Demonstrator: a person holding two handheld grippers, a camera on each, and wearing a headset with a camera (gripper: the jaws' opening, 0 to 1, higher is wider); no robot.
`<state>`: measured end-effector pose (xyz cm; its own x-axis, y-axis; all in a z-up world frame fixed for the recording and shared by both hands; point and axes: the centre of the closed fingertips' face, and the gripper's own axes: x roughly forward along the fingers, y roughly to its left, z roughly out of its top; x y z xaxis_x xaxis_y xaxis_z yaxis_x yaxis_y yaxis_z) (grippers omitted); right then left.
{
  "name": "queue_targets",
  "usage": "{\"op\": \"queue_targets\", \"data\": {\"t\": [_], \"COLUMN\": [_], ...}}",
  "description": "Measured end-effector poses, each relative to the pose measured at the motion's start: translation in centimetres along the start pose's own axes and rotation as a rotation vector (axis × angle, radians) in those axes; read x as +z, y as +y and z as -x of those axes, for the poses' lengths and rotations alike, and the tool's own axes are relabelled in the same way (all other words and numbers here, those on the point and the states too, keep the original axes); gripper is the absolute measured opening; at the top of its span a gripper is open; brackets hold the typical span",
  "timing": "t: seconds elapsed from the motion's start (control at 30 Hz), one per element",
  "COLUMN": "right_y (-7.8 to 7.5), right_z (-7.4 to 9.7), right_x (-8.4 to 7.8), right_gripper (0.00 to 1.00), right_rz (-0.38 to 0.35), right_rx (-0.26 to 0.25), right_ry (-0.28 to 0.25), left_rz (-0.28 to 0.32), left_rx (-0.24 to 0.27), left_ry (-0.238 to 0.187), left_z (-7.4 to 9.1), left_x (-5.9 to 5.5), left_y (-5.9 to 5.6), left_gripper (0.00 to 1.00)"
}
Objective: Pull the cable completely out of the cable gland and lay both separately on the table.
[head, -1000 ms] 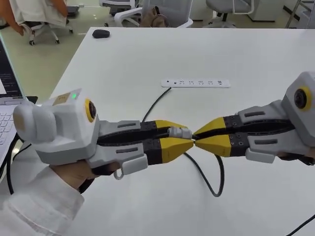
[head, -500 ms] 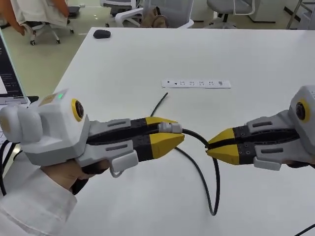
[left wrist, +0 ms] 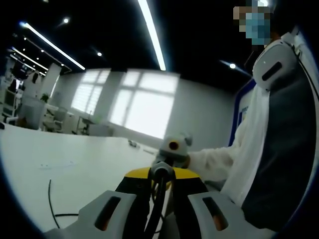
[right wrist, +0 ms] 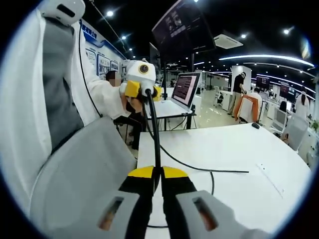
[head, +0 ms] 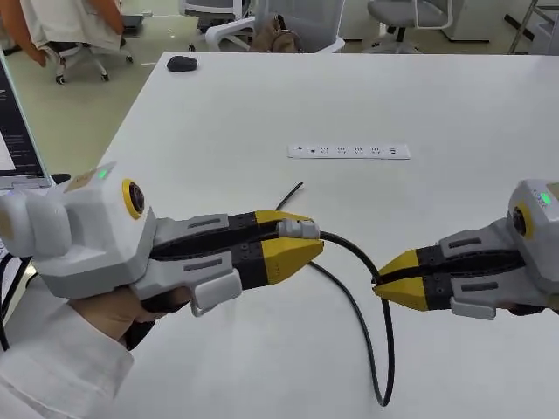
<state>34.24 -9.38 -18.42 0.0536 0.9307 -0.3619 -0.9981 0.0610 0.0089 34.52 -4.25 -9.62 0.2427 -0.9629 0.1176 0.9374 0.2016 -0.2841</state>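
Note:
My left gripper (head: 307, 240) is shut on the grey cable gland (head: 298, 229), held above the white table (head: 262, 105). The black cable (head: 349, 249) leaves the gland's end and runs right to my right gripper (head: 381, 284), which is shut on it. From there the cable hangs in a loop (head: 384, 367) down to the table and runs back under the left gripper to a free end (head: 300, 184). In the left gripper view the gland (left wrist: 162, 171) sits between the jaws. In the right gripper view the cable (right wrist: 154, 134) stretches from my jaws to the left gripper (right wrist: 141, 89).
A white power strip (head: 348, 151) lies across the table's middle. A black mouse (head: 182, 63) sits at the far left corner. Office chairs (head: 70, 35) stand beyond the table, and a laptop (head: 17, 148) shows at the left edge.
The two grippers have drawn apart: the right one slid right along the cable, and a longer stretch of cable now shows between the gland and the right jaws.

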Motion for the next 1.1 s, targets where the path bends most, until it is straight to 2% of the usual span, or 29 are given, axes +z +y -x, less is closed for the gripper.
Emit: {"op": "queue_targets", "data": {"t": [0.13,0.27,0.33,0.47,0.57,0.67,0.73,0.97,1.1], "right_y": [0.1,0.6,0.6,0.4,0.4,0.0,0.0,0.4,0.6], "right_z": [-0.2,-0.3,-0.2,0.1,0.3,0.4,0.4,0.0,-0.3], "right_x": [-0.2,-0.8,-0.8,1.5,3.6,5.8,6.8,8.5,8.9], "right_gripper": [0.02,0.03,0.04,0.21,0.18,0.19,0.18,0.14,0.14], "right_rz": [-0.001,0.022,0.022,0.026,0.026,0.031,0.042,0.064,0.062], "right_rx": [0.000,0.025,0.019,-0.004,0.008,-0.009,-0.008,0.010,0.023], "right_ry": [0.009,0.051,0.056,-0.008,-0.061,-0.131,-0.160,-0.192,-0.207], "left_rz": [-0.003,-0.020,-0.020,-0.012,-0.008,-0.005,-0.004,0.001,-0.004], "left_rx": [-0.001,0.013,0.021,0.022,0.014,0.007,0.004,-0.002,-0.007], "left_ry": [0.005,0.047,0.056,0.046,0.047,0.051,0.050,0.048,0.047], "left_z": [-0.2,-0.4,-0.5,-0.6,-1.0,-1.3,-1.4,-1.4,-1.4], "left_x": [-0.1,-0.7,-0.8,-0.8,-1.0,-1.1,-1.1,-1.0,-1.0], "left_y": [-0.1,0.2,0.4,0.4,0.3,0.2,0.2,0.1,0.0], "left_gripper": [0.17,0.17,0.17,0.17,0.17,0.17,0.17,0.17,0.17]}}
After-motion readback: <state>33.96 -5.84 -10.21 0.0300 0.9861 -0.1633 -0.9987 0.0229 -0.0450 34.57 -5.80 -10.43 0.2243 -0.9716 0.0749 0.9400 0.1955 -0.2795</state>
